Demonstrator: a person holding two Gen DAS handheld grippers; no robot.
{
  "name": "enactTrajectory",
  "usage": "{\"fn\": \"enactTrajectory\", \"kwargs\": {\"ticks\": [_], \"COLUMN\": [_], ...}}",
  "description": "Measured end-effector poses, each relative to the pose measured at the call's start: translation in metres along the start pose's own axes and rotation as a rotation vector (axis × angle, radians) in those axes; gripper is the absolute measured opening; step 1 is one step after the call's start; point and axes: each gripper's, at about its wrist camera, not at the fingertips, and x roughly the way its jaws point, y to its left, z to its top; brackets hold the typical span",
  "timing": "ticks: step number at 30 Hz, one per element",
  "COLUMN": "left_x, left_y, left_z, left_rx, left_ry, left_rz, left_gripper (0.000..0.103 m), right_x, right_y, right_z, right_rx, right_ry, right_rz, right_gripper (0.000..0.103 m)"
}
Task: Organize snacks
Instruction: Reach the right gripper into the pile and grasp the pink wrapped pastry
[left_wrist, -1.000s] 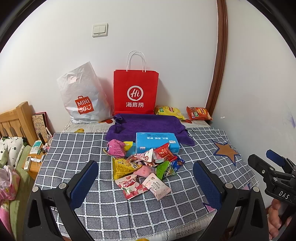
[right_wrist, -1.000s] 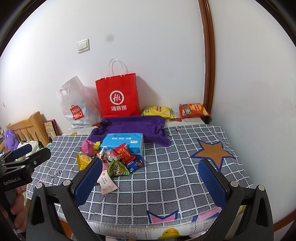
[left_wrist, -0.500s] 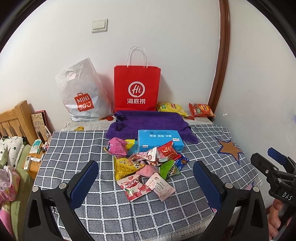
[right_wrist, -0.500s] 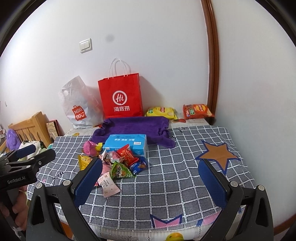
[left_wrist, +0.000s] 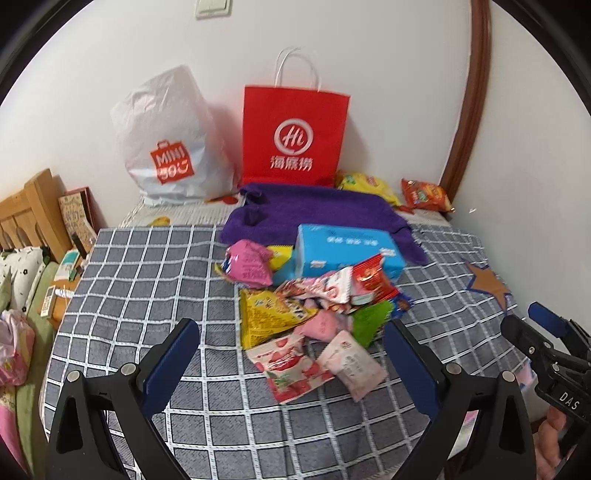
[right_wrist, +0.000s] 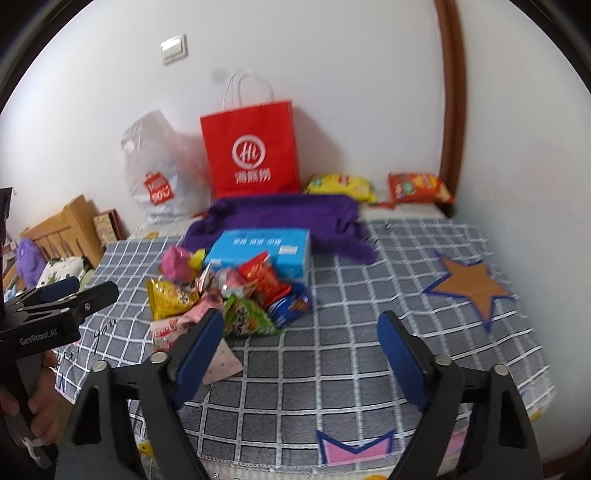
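A pile of small snack packets (left_wrist: 317, 314) lies on the grey checked cloth (left_wrist: 147, 280), in front of a blue box (left_wrist: 347, 251); the pile also shows in the right wrist view (right_wrist: 236, 295). A strawberry packet (left_wrist: 291, 365) and a pale pink packet (left_wrist: 351, 363) lie nearest. My left gripper (left_wrist: 291, 365) is open and empty, hovering over the near edge of the pile. My right gripper (right_wrist: 299, 350) is open and empty, just right of the pile, its left finger over a pink packet (right_wrist: 221, 362).
A red paper bag (left_wrist: 295, 136), a white plastic bag (left_wrist: 170, 140) and a purple towel (left_wrist: 317, 214) stand at the back by the wall. Yellow (left_wrist: 365, 184) and orange (left_wrist: 424, 194) chip bags lie at the back right. A wooden bed frame (left_wrist: 26, 218) is left.
Both grippers have moved forward and lower toward the snack pile, which now looks larger. Both stay open and empty.
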Motion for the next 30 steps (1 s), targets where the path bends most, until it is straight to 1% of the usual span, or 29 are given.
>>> {"fn": "enactTrajectory", "kwargs": {"ticks": [5,12,18,23,25,26,27,29,30], "left_x": [0.025,0.051,0.069,0.078,0.079,0.08,0.081,0.082,0.083], "left_y": [0.02,0.056,0.082,0.093,0.094,0.095,0.095,0.094,0.092], "left_z": [-0.008,-0.012,-0.017,-0.022,-0.023,-0.024,-0.025,-0.026,-0.027], "left_rx": [-0.025,-0.083,-0.125,-0.143,-0.148,-0.15,-0.151,-0.152,-0.152], "left_ry": [0.036,0.085,0.11,0.128,0.131,0.134,0.136,0.143,0.148], "left_rz": [0.05,0.071,0.066,0.048,0.042,0.037,0.032,0.022,0.016], "left_gripper": [0.1,0.1,0.1,0.1,0.1,0.1,0.1,0.1,0.1], "right_x": [0.036,0.082,0.114,0.133,0.14,0.143,0.143,0.14,0.138], "right_y": [0.017,0.048,0.07,0.085,0.09,0.093,0.094,0.098,0.098], "right_z": [-0.015,-0.033,-0.043,-0.047,-0.048,-0.049,-0.05,-0.051,-0.051], "right_rx": [-0.026,-0.075,-0.109,-0.147,-0.165,-0.178,-0.189,-0.22,-0.233], "right_ry": [0.07,0.153,0.213,0.246,0.258,0.263,0.259,0.241,0.237], "right_rz": [0.068,0.13,0.17,0.176,0.169,0.163,0.162,0.169,0.168], "right_gripper": [0.073,0.067,0.066,0.066,0.064,0.061,0.054,0.047,0.041]}}
